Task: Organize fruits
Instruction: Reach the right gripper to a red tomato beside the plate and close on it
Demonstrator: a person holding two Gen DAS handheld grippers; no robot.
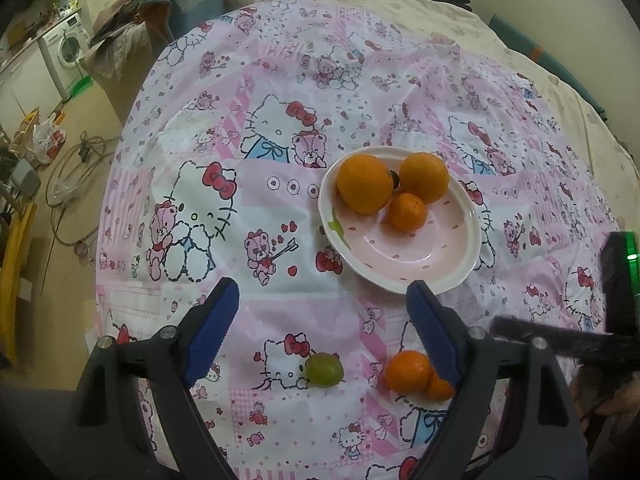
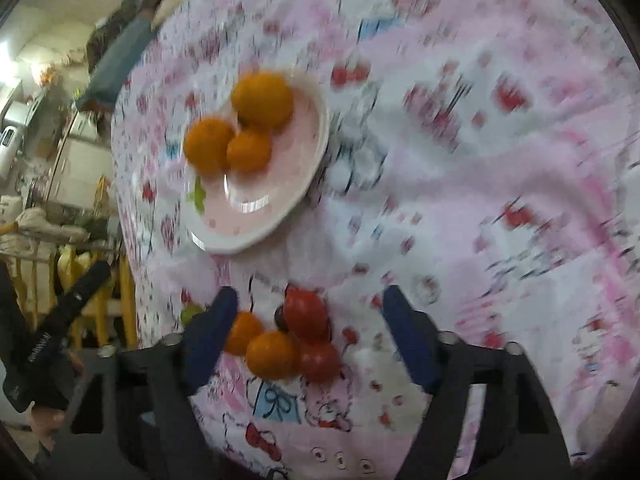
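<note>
A pink plate with a white rim holds three orange fruits and a small dark fruit. On the cloth near me lie a green fruit and two small oranges. My left gripper is open and empty above them. In the blurred right wrist view the plate is ahead to the left. My right gripper is open over two small oranges, two red tomatoes and a dark fruit; the green fruit peeks beside its left finger.
A pink cartoon-print cloth covers the round table. Beyond its left edge are the floor, cables and a washing machine. Bedding and clothes lie at the back. The right gripper's body shows at the right edge.
</note>
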